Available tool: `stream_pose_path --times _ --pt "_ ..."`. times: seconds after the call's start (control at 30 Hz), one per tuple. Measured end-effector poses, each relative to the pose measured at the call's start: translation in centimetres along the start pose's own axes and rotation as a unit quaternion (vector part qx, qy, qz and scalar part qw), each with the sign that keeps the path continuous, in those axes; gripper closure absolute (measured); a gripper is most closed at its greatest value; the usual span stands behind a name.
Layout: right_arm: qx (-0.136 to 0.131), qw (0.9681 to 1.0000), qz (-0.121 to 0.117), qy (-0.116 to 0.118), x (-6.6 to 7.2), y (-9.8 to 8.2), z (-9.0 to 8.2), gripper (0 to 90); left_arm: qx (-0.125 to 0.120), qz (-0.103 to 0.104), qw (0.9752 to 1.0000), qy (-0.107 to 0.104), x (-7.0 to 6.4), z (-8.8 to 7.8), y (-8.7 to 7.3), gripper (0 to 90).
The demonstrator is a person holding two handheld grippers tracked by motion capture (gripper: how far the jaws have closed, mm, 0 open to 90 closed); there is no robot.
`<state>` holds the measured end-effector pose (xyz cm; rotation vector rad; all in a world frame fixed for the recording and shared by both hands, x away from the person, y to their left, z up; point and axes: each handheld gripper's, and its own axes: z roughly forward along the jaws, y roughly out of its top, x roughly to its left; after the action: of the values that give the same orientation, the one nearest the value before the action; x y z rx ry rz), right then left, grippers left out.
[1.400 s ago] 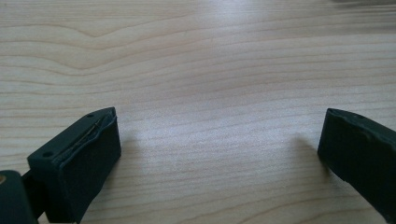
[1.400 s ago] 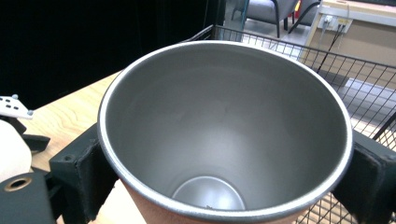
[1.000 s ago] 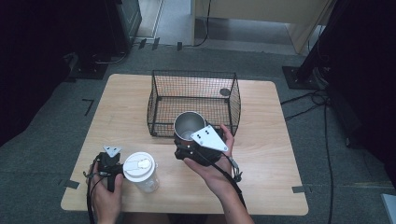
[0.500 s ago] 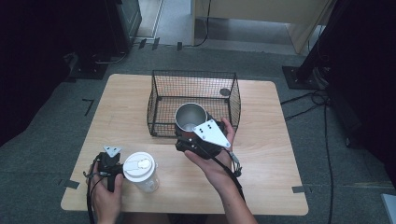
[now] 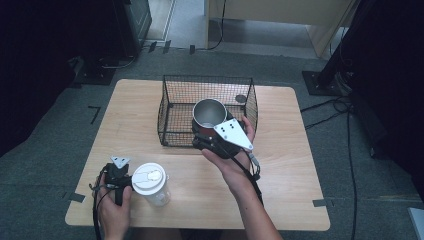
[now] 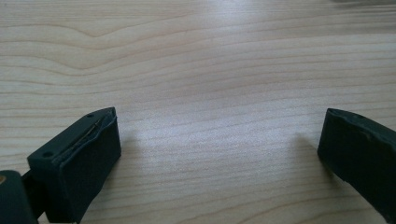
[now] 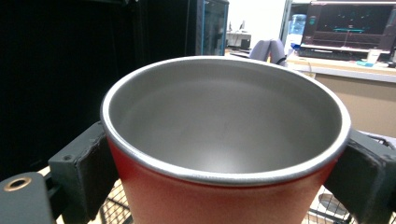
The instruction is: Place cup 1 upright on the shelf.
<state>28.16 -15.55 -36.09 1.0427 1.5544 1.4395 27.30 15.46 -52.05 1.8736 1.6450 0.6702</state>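
Left tool rests on the tabletop at the near left, jaws spread wide with bare wood between them in the left gripper view. Just beside it stands a clear plastic cup with a white lid; contents hard to make out. Right tool clamps a red steel-lined mug by its sides, held at the wire basket front wall; mug base is hidden by hand and grey plate. A small round object in the basket's far corner is unidentifiable.
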Motion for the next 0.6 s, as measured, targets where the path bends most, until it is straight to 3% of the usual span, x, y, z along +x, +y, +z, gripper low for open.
stream_pose_path --times 0.27,0.6 --pt "-0.018 0.9998 -0.001 -0.008 -1.0 0.6 1.2 7.7 0.0 0.0 1.0 -0.001 0.0 0.0 0.0 0.1" --pt "-0.03 0.999 0.026 -0.019 -3.3 0.3 3.3 7.7 0.0 0.0 1.0 -0.001 0.0 0.0 0.0 0.1"
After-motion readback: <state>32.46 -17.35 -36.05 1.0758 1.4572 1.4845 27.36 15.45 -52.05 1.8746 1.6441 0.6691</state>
